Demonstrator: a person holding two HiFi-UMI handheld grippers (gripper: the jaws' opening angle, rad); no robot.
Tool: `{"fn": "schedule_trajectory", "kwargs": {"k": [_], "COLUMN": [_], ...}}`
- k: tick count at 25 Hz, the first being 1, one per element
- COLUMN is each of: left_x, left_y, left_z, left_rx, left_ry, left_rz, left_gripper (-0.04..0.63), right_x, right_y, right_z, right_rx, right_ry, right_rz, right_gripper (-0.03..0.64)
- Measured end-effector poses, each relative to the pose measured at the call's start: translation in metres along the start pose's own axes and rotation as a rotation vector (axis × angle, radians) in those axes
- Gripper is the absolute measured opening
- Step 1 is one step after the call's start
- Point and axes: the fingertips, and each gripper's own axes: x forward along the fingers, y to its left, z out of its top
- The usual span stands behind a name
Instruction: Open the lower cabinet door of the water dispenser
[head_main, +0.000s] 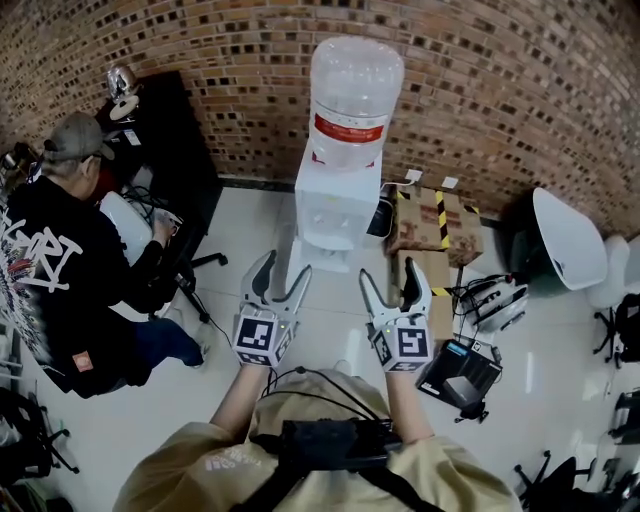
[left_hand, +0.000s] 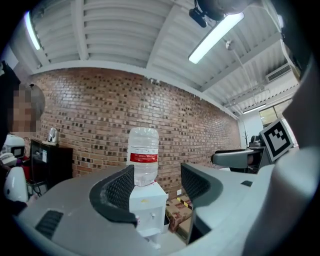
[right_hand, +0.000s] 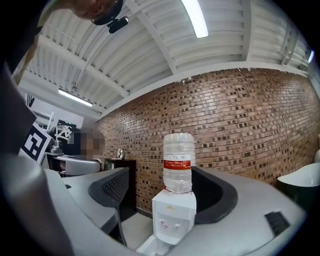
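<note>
The white water dispenser (head_main: 333, 205) stands against the brick wall with a clear bottle (head_main: 355, 98) with a red label on top. Its lower cabinet door is hidden in every view. My left gripper (head_main: 284, 268) and right gripper (head_main: 390, 272) are held side by side in front of it, well short of it, both open and empty. In the left gripper view the dispenser (left_hand: 148, 206) and bottle (left_hand: 144, 156) show far off between the open jaws of the left gripper (left_hand: 157, 186). The right gripper view shows the dispenser (right_hand: 174, 218) between the wide jaws of the right gripper (right_hand: 162, 192).
A person in a black hoodie (head_main: 60, 262) sits at the left by a black cabinet (head_main: 172, 130). Cardboard boxes (head_main: 432, 222) lie right of the dispenser. Further right stand a white chair (head_main: 566, 240) and gear with cables (head_main: 462, 372) on the floor.
</note>
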Motion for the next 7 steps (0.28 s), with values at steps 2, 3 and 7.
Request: {"fn": "schedule_trajectory", "kwargs": {"k": [2,3,7], "left_x": [0.0015,0.0024,0.0047], "left_y": [-0.0015,-0.0025,0.0029], "left_z": [-0.0019,-0.0021,-0.004], "left_rx": [-0.001,-0.002,-0.016], "left_ry": [0.0,-0.001,-0.01], "left_rz": [-0.006,-0.011,-0.008], "left_gripper": [0.276,0.276,0.276], "right_x": [-0.0023,-0.0025,0.0021], "right_y": [-0.005,-0.0069,-0.0094], "right_z": [-0.0032,-0.005,-0.0114], "right_rx": [-0.017,-0.015,0.001], "right_ry": [0.013,0.014,0.016], "right_rz": [-0.021,-0.026,-0.029], "right_gripper": [0.417,0.417,0.417]}}
